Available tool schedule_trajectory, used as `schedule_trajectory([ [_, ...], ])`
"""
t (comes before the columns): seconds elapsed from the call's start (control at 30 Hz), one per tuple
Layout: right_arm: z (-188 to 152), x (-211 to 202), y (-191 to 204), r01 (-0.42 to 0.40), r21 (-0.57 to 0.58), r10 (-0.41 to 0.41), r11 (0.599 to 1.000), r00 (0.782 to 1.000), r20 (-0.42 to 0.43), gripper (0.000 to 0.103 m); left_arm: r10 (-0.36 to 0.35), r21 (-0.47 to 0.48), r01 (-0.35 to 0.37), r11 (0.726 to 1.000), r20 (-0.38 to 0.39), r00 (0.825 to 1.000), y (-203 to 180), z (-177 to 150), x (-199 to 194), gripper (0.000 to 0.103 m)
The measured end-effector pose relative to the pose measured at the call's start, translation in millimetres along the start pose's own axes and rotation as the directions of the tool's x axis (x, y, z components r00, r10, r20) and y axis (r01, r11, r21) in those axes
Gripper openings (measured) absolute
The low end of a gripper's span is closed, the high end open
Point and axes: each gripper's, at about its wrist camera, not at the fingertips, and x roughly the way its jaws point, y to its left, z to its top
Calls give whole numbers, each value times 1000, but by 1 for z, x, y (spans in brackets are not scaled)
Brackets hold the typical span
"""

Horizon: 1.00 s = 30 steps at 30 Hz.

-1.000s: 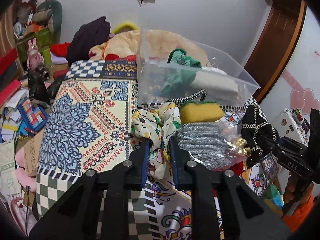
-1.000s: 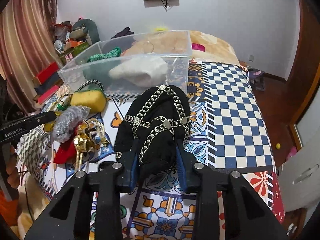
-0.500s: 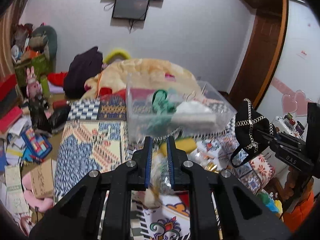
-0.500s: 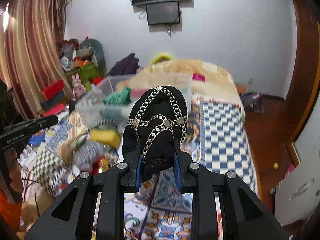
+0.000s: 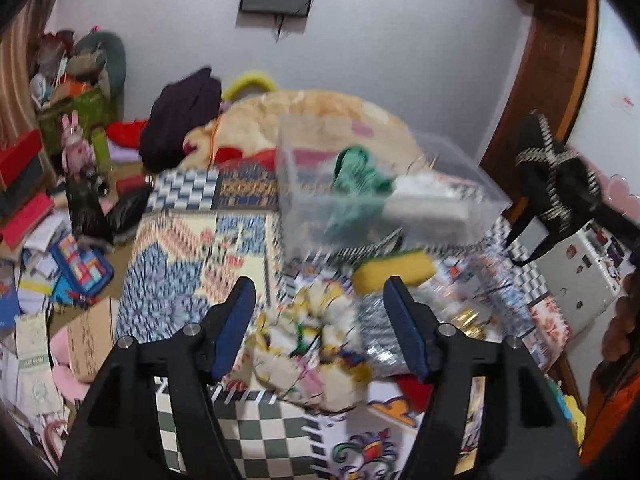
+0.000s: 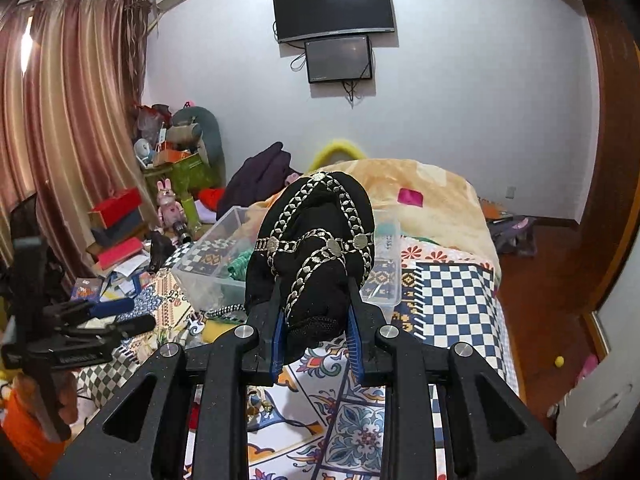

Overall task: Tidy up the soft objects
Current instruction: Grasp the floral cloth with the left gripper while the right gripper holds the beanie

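Note:
My right gripper [image 6: 316,320] is shut on a black cloth with silver chain trim [image 6: 316,240] and holds it in the air in front of the clear plastic bin [image 6: 208,276]. The cloth also shows at the right of the left wrist view [image 5: 560,176]. My left gripper [image 5: 320,320] is open and empty above a floral cloth [image 5: 312,344] on the patterned bed cover. A silver mesh bundle [image 5: 376,332] and a yellow sponge [image 5: 396,272] lie beside it. The bin [image 5: 384,196] holds a green cloth [image 5: 356,172] and a white item.
A patterned cover [image 5: 192,256] spreads over the bed. A peach blanket [image 6: 432,192] and dark clothes [image 5: 180,116] lie behind the bin. Boxes, books and toys [image 5: 48,216] clutter the floor at left. A wooden door [image 5: 540,76] stands at right.
My left gripper has opened and the floral cloth has dropped back onto the cover. My right gripper has lifted the black cloth higher and nearer the bin.

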Motion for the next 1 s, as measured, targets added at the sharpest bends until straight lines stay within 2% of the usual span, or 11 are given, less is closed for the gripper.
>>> schedule_trajectory([
  [0.17,2,0,-3,-1,7,1,1000,1000,-9,23,-17,-53,12,999,-94,995,16,-17,31,66],
  [0.27,7,1,-7,3,14,-3,1000,1000,0,23,-15,-70,9,997,-93,996,21,-23,35,61],
  [0.37,15,3,-10,4,27,-4,1000,1000,14,23,-17,-66,11,998,-94,995,23,-24,35,37],
  [0.4,18,4,-11,4,32,-5,999,1000,18,23,-22,-65,16,998,-99,995,23,-23,35,26],
  [0.5,28,9,-10,15,32,-16,999,999,36,23,-14,-52,10,999,-84,996,21,-21,30,18],
  [0.77,47,26,-8,20,41,-22,999,998,57,23,-14,5,13,1000,42,999,7,10,-5,17],
  [1.0,44,55,4,-6,29,7,1000,1000,-1,23,-28,44,22,999,132,991,-13,50,-14,17],
])
